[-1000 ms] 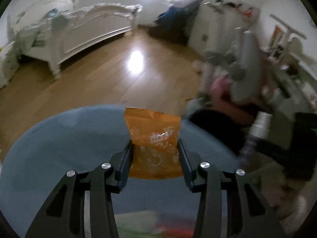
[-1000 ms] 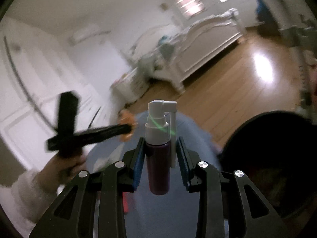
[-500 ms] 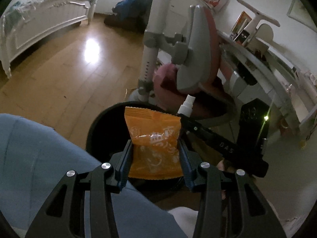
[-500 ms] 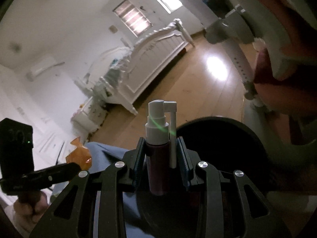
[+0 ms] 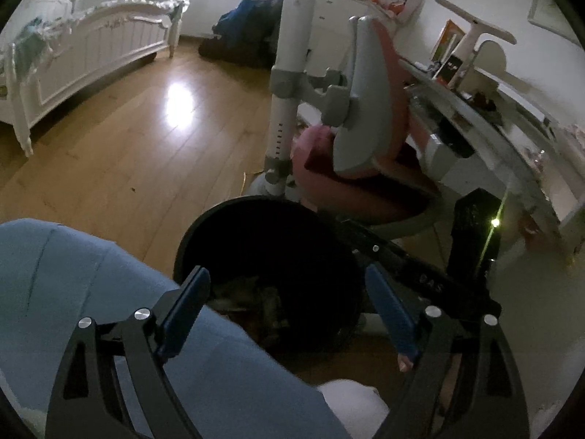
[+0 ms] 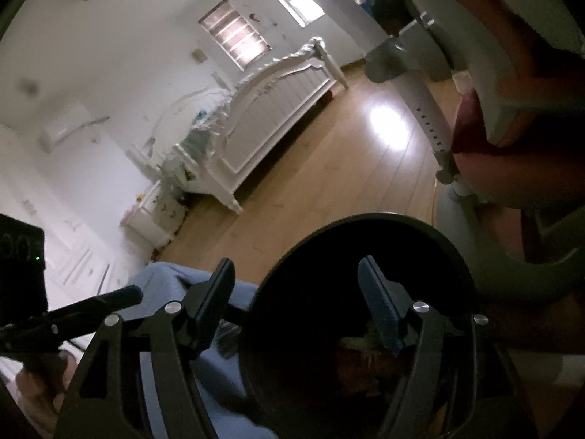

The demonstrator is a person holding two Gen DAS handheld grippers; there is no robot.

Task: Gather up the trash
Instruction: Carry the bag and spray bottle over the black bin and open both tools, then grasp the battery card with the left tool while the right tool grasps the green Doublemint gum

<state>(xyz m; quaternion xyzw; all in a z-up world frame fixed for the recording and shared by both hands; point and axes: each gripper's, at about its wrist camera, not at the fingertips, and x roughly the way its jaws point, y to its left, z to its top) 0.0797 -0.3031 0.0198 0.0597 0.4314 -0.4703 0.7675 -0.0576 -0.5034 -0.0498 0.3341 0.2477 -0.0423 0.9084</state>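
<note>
A round black trash bin (image 5: 219,219) stands on the wood floor, with dim trash (image 5: 252,303) lying inside. My left gripper (image 5: 289,311) is open and empty right above the bin's mouth. In the right wrist view the same bin (image 6: 365,223) fills the lower middle, with trash (image 6: 362,358) faintly showing at its bottom. My right gripper (image 6: 299,300) is open and empty over the bin. The right gripper (image 5: 420,278) also shows in the left wrist view, at the bin's right side. The left gripper (image 6: 73,311) shows at the left edge of the right wrist view.
A blue-clad leg (image 5: 91,292) lies at the bin's left. A pink and grey chair (image 5: 358,117) stands just behind the bin, beside a cluttered desk (image 5: 475,109). A white bed (image 5: 91,47) stands far left across the wood floor (image 5: 128,139).
Both grippers have opened over the bin. The orange snack packet has left my left gripper and the spray bottle has left my right gripper. Neither item can be picked out now.
</note>
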